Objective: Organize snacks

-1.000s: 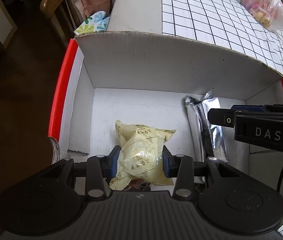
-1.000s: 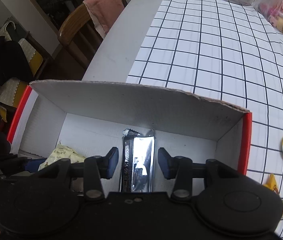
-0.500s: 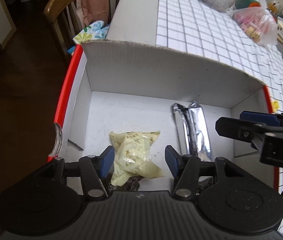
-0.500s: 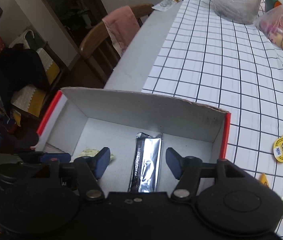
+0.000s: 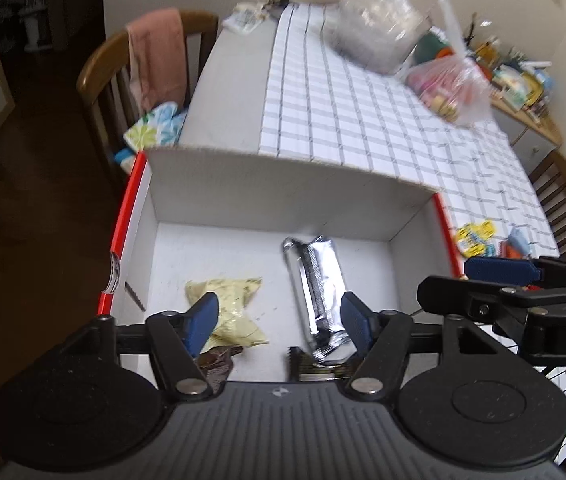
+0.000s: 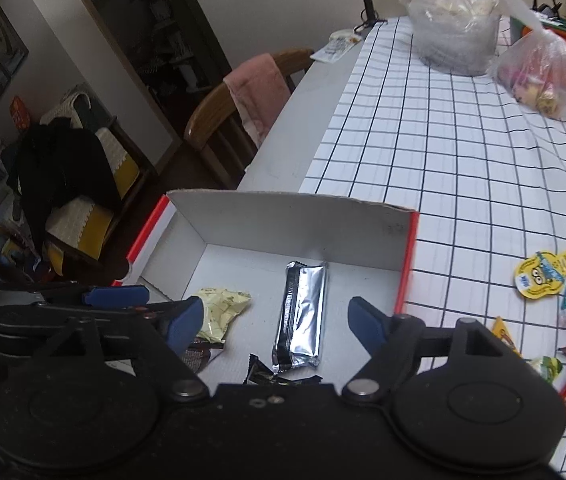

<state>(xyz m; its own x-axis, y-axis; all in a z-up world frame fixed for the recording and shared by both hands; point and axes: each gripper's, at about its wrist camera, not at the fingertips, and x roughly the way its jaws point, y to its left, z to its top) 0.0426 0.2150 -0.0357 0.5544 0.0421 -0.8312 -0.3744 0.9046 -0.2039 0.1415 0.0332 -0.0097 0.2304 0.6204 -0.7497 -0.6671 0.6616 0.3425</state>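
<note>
Both grippers have just let go over the box. The left gripper (image 5: 277,322) and the right gripper (image 6: 275,320) have just been spreading their fingers, which now stand wide with nothing between the pads. So the placing step looks finished, and the next move calls for swinging right to the loose snacks (image 6: 547,276) on the bench (image 6: 443,160) and closing on one.

Nearest in the box (image 6: 283,216), dark wrappers (image 6: 279,378) lie at the near edge. Just beyond, the pale yellow packet (image 5: 229,308) rests crumpled on the left of the floor, and the silver bar (image 6: 301,312) lies flat and lengthwise to its right, apart from it.
</note>
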